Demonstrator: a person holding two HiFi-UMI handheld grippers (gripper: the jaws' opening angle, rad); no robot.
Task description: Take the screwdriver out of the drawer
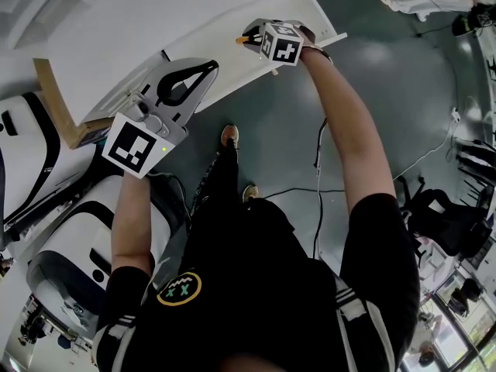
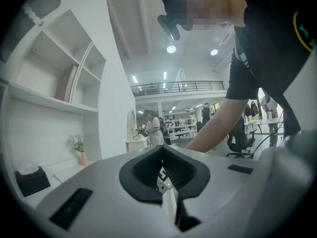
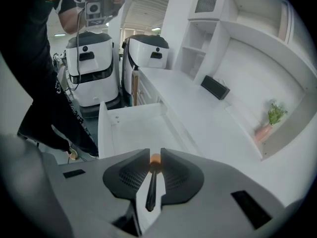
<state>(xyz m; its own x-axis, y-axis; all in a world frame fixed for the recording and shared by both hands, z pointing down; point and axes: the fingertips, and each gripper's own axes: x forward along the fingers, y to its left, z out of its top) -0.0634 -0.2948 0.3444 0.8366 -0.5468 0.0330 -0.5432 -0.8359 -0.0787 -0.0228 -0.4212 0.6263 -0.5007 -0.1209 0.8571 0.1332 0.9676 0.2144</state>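
Note:
The screwdriver, with a dark shaft and an orange end, is clamped between the pads of my right gripper. That gripper hangs above the open white drawer and points down into it. In the head view, my right gripper sits over the drawer, with the orange tip poking out on its left. My left gripper hovers beside the drawer's left end. Its jaws are closed, tips touching, with nothing held. The left gripper points level across the room.
A white countertop runs behind the drawer, with a black tissue box and a small plant in a pink vase at the wall. Two white machines stand left of the cabinet. Cables lie on the grey floor by the person's feet.

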